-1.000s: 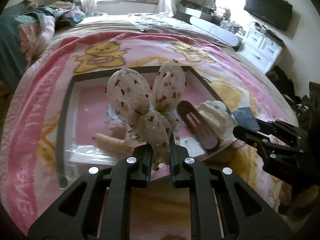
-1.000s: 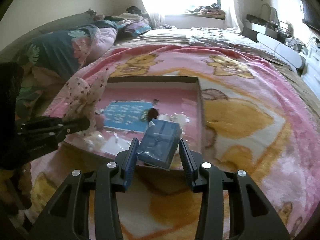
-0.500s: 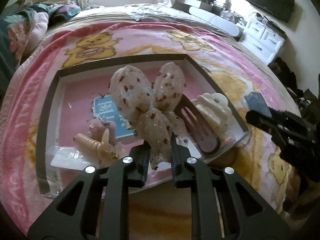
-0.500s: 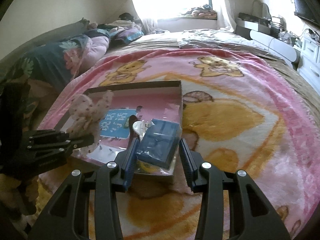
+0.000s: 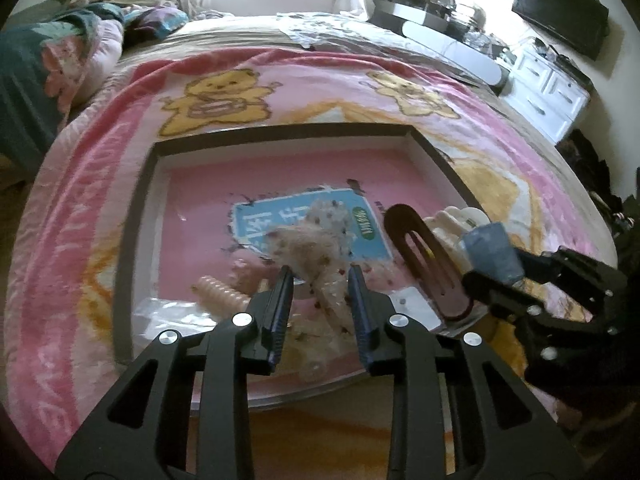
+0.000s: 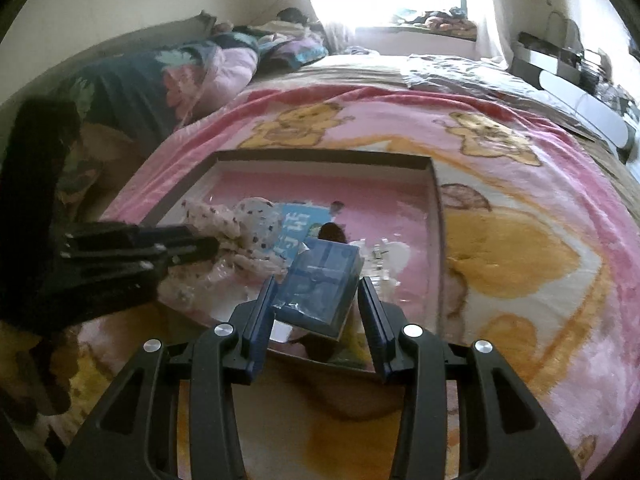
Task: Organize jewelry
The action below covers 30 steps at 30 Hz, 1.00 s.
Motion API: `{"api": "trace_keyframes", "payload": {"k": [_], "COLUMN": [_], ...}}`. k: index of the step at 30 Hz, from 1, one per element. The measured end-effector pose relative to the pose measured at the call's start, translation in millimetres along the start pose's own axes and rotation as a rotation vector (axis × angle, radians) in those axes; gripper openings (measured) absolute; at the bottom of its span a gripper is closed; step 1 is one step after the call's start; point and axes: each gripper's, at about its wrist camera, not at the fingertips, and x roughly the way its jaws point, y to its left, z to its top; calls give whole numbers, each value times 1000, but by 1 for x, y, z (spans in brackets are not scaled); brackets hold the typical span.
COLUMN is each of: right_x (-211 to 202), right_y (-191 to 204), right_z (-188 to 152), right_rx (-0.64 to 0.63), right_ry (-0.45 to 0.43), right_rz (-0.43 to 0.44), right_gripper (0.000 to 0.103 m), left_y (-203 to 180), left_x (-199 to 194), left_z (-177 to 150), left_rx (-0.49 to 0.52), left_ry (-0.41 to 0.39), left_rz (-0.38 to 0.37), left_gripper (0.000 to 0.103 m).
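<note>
Left gripper (image 5: 320,276): jaws, clamped together a second ago, now stand apart with a clear gap between them

Spotted fabric bow (image 5: 320,248): earlier pinched upright above the fingers with its loops spread; now slumped between the parted fingers onto the tray floor, blurred, lying partly over the blue card (image 5: 308,222)

Right gripper (image 6: 316,292): fingers now stand wider; a gap shows on each side of the blue box (image 6: 320,284), which they pressed before

Blue box: now sits over the tray's (image 6: 320,158) near right corner; whether it rests there cannot be told

Blue card: more of it shows than a second ago
</note>
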Motion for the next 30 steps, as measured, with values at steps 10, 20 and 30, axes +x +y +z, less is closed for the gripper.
{"api": "trace_keyframes", "payload": {"k": [10,20,30], "right_x": [24,-13,-63], "right_y": [20,20,17], "right_z": [5,0,-4], "right_rx": [-25,7,38], "right_ry": [47,-16,-85], "right_rz": [5,-5,-41], "right_gripper": [42,72,92], "left_y": [15,15,4], "left_x": [-28,-50,-78], "left_z": [-2,-7,-12], "left_rx": [-20,-22,-20], "left_ry": [-39,-64,-101], "left_rz": [21,25,24], "left_gripper": [23,28,42]}}
